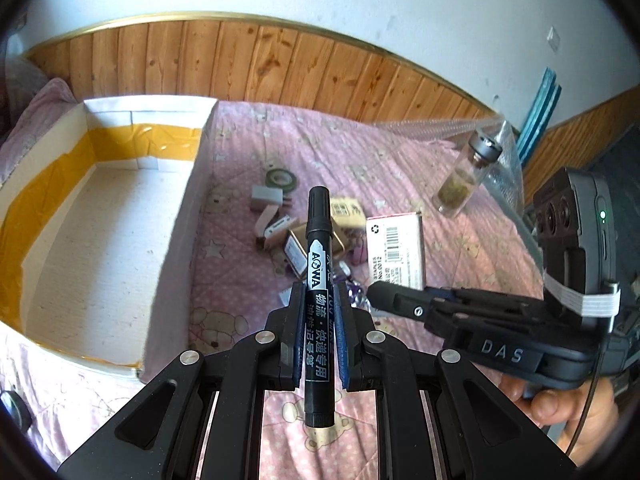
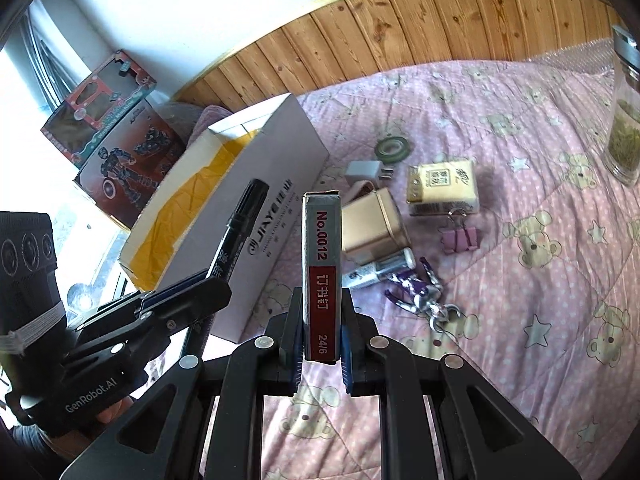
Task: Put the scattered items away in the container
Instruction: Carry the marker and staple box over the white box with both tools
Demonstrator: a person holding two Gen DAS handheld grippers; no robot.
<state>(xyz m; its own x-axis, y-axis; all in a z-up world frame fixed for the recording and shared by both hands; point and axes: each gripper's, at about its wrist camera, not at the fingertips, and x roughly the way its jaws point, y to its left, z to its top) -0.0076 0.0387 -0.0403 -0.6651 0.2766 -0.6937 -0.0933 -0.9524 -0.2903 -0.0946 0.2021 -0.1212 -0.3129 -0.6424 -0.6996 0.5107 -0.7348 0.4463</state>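
A: Nearest the lens, the left gripper [image 1: 319, 332] has its 2 fingers pinching a black marker [image 1: 318, 264] around the barrel, cap pointing away. Why hold it there?

B: A mid-barrel pinch keeps it from swinging, I judge, so it can be dropped flat into the container [image 1: 192, 184], the open white cardboard box just to the left, lined with yellow tape and with nothing visible inside.

A: And the other hand?

B: The right gripper [image 2: 320, 332] clamps a staple box [image 2: 322, 268] by its narrow sides, standing on end. Both loads hang above the pink bedsheet [image 2: 520, 168], close to each other, beside the box's long wall.

A: What is left on the sheet?

B: A loose cluster: a green tape roll [image 2: 392, 148], a white plug [image 2: 366, 172], a gold tin [image 2: 374, 226], a tissue pack [image 2: 442, 188], a pink binder clip [image 2: 460, 238], a small tube [image 2: 380, 270] and a purple keychain [image 2: 420, 294]. A glass jar [image 2: 624, 128] stands well apart, at the far right.

A: Anything in the way?

B: Mostly the container's near wall, which both grippers must clear. The 2 grippers are also close enough to knock together, so going 1 at a time seems wise.
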